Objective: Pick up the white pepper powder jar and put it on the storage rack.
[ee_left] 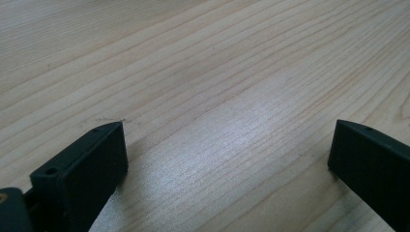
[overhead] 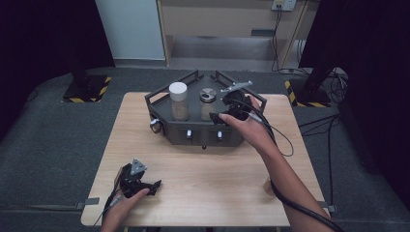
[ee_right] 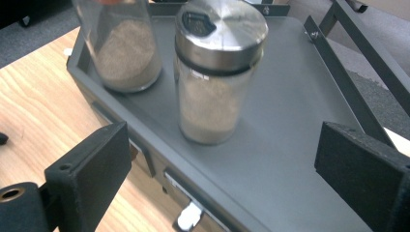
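My right gripper (ee_right: 222, 164) hangs with its jaws spread wide and empty just in front of the jar with the steel lid (ee_right: 215, 72), which stands upright on the grey tray (ee_right: 290, 121) at about the middle of the desk (overhead: 203, 174). I judge the step in hand is to take that jar, so I should go straight in toward 12 o'clock, level, and let the jaws pass either side of the glass body below the lid, then close on the fullest part so it does not tip. The white-lidded jar (overhead: 178, 101) stands just beside it at 9 o'clock on the tray, apart from it but near enough that my left-hand jaw could knock it; I would keep that jaw tight to my own jar. The tray's raised rail (ee_right: 355, 46) runs at 2 o'clock and its front wall sits under my jaws, so I must stay above both. My left gripper (ee_left: 227, 159) rests low over bare wood at 7 o'clock on the desk, jaws open, holding nothing. Whether the lid's pour flap is shut I cannot quite tell.
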Demonstrator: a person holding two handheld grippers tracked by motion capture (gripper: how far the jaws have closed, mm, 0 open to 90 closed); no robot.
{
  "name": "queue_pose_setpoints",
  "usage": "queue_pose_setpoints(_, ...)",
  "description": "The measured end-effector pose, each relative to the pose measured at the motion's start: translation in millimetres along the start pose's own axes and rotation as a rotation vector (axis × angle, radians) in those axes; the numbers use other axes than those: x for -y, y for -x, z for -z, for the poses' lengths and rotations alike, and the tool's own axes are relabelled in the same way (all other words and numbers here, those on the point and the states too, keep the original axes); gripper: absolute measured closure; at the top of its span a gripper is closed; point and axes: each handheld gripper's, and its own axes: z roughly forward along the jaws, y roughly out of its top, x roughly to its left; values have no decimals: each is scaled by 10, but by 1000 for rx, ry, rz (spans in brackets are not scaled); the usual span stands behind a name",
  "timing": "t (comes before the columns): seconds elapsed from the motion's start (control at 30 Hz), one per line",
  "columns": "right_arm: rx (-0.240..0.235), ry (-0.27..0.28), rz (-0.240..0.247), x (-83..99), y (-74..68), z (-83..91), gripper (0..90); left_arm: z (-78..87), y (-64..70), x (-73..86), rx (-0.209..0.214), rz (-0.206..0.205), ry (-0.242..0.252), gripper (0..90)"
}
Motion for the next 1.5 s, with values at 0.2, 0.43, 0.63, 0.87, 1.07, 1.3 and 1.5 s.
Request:
queue_pose_setpoints(0.2,3,-4,3,123,36,118,56,0,1,1,0,0,1,0)
queue_pose_setpoints(0.43,3,-9,3,271,72,261,54,0,0,0,-1,-1,0,0)
queue_pose_setpoints(0.63,-2,-15,5,386,88,373,52,-1,1,5,0,1,3,0)
queue_pose_setpoints(0.87,-4,-15,7,517,111,477,51,-1,1,4,0,1,3,0)
queue_pose_setpoints(1.07,-10,-22,1,586,128,552,51,-1,1,5,0,0,3,0)
queue_pose_setpoints(1.3,-5,-19,-2,688,134,642,51,-1,1,5,0,1,3,0)
queue_pose_setpoints(1.5,1,-21,-7,781,148,715,50,-1,1,5,-1,0,3,0)
